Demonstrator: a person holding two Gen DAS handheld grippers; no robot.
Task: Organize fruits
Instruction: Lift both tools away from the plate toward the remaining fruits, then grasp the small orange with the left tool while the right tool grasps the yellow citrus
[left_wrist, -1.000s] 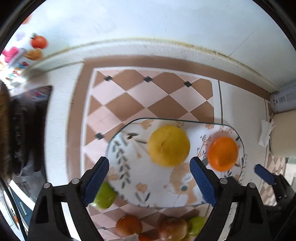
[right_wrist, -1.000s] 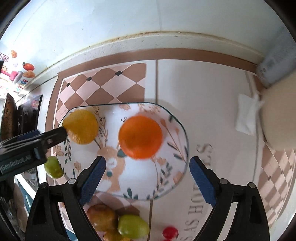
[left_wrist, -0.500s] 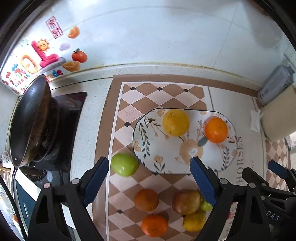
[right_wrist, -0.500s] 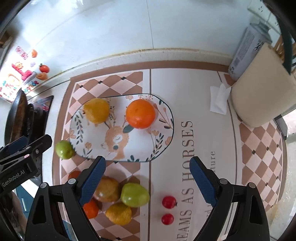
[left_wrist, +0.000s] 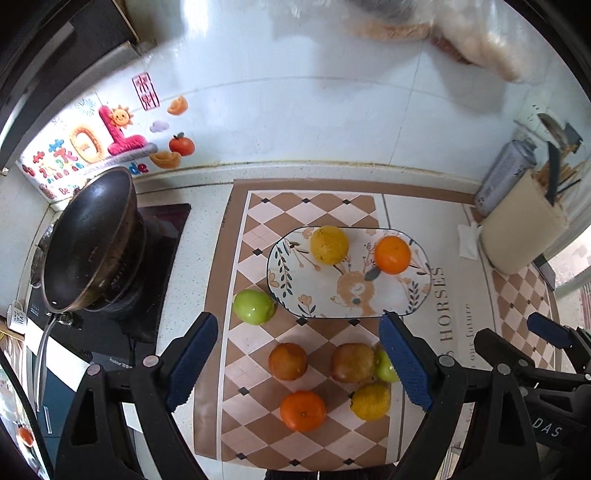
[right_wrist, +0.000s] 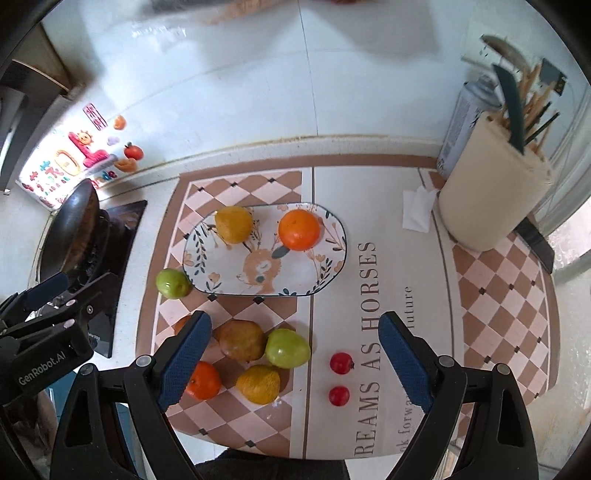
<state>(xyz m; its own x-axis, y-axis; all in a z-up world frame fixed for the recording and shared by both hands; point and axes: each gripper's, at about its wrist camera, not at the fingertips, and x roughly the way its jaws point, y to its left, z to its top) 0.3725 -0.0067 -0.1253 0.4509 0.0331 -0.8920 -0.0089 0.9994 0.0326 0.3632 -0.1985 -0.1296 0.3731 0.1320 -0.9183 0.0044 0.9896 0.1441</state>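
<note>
A patterned oval plate (left_wrist: 325, 295) (right_wrist: 229, 273) lies on the mat and holds a yellow citrus (left_wrist: 329, 244) (right_wrist: 233, 224) and an orange (left_wrist: 392, 254) (right_wrist: 299, 230). A green apple (left_wrist: 254, 306) (right_wrist: 173, 283) sits by the plate's left edge. In front of the plate lie several loose fruits: a brownish fruit (left_wrist: 352, 362) (right_wrist: 242, 340), a green apple (right_wrist: 287, 348), an orange (left_wrist: 303, 410) (right_wrist: 202, 380), a yellow citrus (left_wrist: 370, 401) (right_wrist: 258, 384) and two small red fruits (right_wrist: 341, 363). My left gripper (left_wrist: 297, 360) and right gripper (right_wrist: 291, 360) are open and empty, high above the loose fruits.
A black wok (left_wrist: 90, 236) sits on a stove at the left. A beige utensil holder (right_wrist: 491, 199) and a grey can (right_wrist: 463, 122) stand at the back right, with a white tissue (right_wrist: 417, 208) beside them. The tiled wall is behind.
Both grippers have pulled up and back from the plate, leaving the yellow citrus and the orange on it. The loose fruits in front have come into view.
</note>
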